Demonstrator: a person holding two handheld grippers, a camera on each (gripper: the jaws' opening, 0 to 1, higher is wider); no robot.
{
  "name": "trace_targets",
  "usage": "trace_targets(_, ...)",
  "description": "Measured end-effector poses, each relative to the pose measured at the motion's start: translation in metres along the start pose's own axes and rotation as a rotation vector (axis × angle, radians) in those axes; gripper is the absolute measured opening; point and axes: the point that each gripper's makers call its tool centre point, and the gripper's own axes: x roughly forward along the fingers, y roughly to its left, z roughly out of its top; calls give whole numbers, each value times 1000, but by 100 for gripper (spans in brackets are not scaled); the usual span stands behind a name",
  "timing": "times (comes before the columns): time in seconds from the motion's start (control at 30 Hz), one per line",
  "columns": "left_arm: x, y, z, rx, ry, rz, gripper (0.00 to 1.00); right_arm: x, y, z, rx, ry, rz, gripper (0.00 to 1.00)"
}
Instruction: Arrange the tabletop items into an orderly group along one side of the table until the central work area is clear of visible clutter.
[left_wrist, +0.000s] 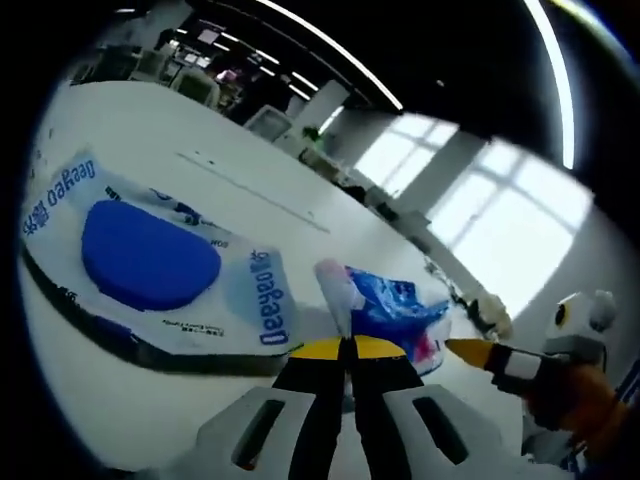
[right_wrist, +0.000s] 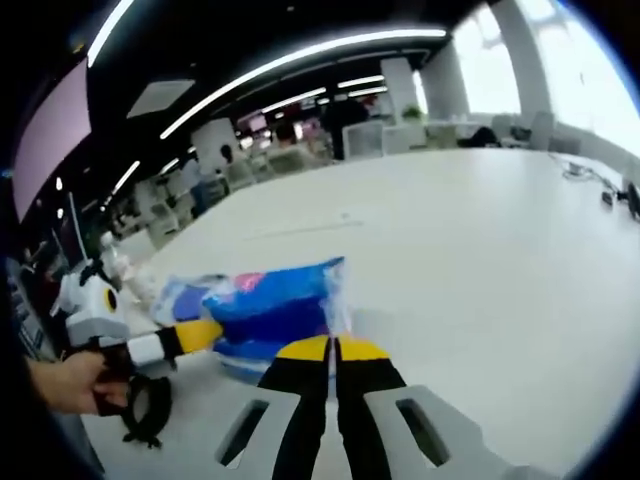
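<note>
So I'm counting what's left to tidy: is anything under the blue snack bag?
The blue bag lies on the white table, which shows all around it. Whatever sits beneath it is covered. The wipes pack lies beside it, not under.

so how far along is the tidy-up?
Early. Nothing looks grouped along a side yet. In hand: both tongs, left and right, look shut on the crinkly blue plastic snack bag, one at each end. Left: the flat white wet-wipes pack with the blue oval lid lies beside it on the white table, apparently untouched.
</note>
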Motion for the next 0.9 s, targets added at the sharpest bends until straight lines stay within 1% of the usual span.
trace_targets(0.07, 2, 3, -1, -1, -7, 13, 1, 3, -3, -3, 14, 4, 2, 0)
trace_targets(0.2, 4, 5, -5, -9, 2, 35, 2, 8, -7, -12, 14, 28, -6, 0)
trace_targets(0.23, 5, 6, -5, -1, 4, 40, 2, 9, -8, -13, 14, 32, -7, 0)
trace_targets(0.37, 5, 6, -5, -1, 16, 43, 4, 9, -10, -18, 29, 39, -12, 0)
trace_targets(0.43, 3, 4, -5, 32, 26, 39, 6, 9, -10, -19, 33, 40, -17, 0)
trace_targets(0.5, 1, 4, -5, 92, 28, 42, 7, 9, -10, -21, 39, 45, -20, 0)
trace_targets(0.7, -7, 4, -11, 202, 65, 51, 9, 9, -10, -22, 49, 43, -22, 0)
trace_targets(0.83, -10, 3, -13, 249, 80, 50, 11, 9, -10, -22, 54, 44, -24, 0)
trace_targets(0.9, -10, 2, -15, 243, 88, 47, 10, 8, -9, -22, 56, 43, -23, 0)
